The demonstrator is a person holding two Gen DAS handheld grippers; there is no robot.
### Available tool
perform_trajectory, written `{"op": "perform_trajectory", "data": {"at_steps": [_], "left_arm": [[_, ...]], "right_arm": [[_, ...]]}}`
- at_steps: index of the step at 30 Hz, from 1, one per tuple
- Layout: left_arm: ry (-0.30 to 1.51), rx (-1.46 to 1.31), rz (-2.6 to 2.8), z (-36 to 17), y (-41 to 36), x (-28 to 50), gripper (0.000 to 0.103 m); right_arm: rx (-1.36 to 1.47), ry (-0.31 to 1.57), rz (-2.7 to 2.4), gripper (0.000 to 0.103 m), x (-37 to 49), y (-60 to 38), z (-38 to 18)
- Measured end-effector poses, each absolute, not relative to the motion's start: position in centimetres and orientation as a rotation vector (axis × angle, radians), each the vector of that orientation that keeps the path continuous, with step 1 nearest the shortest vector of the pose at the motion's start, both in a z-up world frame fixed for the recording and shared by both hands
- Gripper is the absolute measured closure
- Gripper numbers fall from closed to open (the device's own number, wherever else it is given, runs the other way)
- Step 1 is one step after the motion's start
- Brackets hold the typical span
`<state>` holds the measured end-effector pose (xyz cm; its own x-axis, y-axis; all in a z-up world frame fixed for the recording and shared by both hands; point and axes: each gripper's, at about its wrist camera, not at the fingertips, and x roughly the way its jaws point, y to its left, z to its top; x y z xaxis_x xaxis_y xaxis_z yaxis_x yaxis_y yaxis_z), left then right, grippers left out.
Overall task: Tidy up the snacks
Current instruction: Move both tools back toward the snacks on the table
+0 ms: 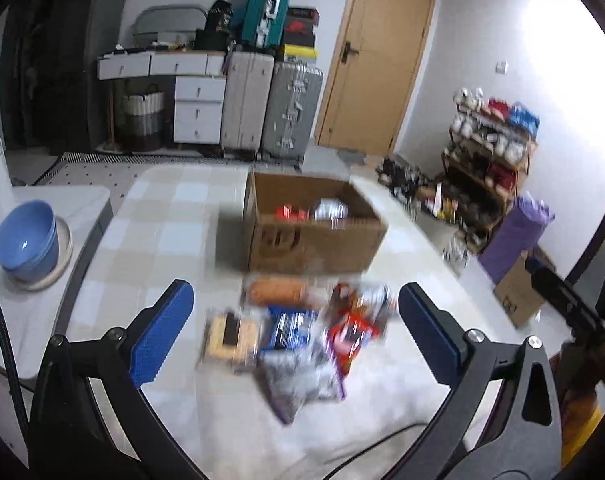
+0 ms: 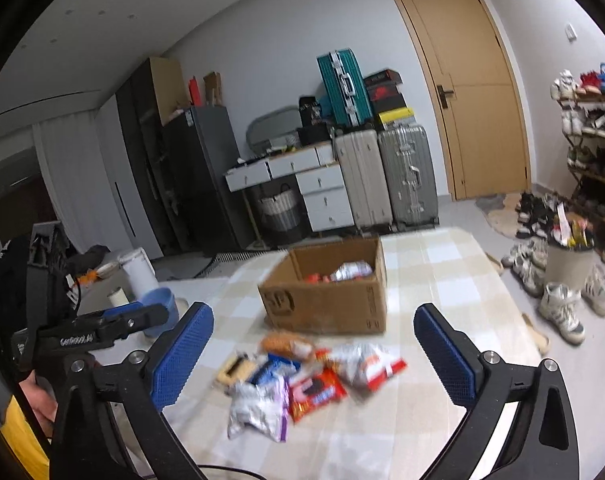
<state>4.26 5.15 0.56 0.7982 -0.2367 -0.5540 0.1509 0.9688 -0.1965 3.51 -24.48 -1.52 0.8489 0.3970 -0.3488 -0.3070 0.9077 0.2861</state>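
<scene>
Reaching for loose snacks, both grippers spread apart and empty.
Next: pick one snack packet mid-table, drop it into the cardboard box behind; left gripper, right gripper.

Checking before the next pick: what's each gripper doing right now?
Left gripper: open, holding nothing.
Right gripper: open, holding nothing.

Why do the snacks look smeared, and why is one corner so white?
Left wrist view: snacks and box smeared by motion blur, wall blown out by glare. Right wrist view: snacks blurred too, door bowed by the fisheye.
</scene>
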Motion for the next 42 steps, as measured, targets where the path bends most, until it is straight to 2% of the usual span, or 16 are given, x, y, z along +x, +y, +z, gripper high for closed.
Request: {"op": "perform_trajectory", "data": {"at_steps": [4, 9, 13, 29, 42], "left_arm": [[0.663, -0.071, -0.211, -4.8, 3.6, 2.8, 0.000], [0.791, -0.069, -0.195, -11.9, 1.9, 3.0, 0.000], [0.837, -0.114, -0.180, -14.2, 1.9, 4.0, 0.000], [0.832, -0.128, -0.140, -13.9, 0.7, 6.6, 0.000], [0.899, -0.169, -0.089, -15.0, -0.8, 10.4, 0.000]], "right_arm": [[0.141, 0.459, 0.327, 0.001, 2.8, -23.3, -5.1], [0.171, 0.537, 0.394, 0.001, 3.1, -21.6, -8.0], [0.129, 0.547, 0.411, 0.001, 3.1, -20.0, -8.8], [0.163, 0.561, 0.397, 0.001, 3.8, -20.6, -10.2], [0.179, 0.583, 0.393, 0.001, 3.9, -21.0, -11.4]]}}
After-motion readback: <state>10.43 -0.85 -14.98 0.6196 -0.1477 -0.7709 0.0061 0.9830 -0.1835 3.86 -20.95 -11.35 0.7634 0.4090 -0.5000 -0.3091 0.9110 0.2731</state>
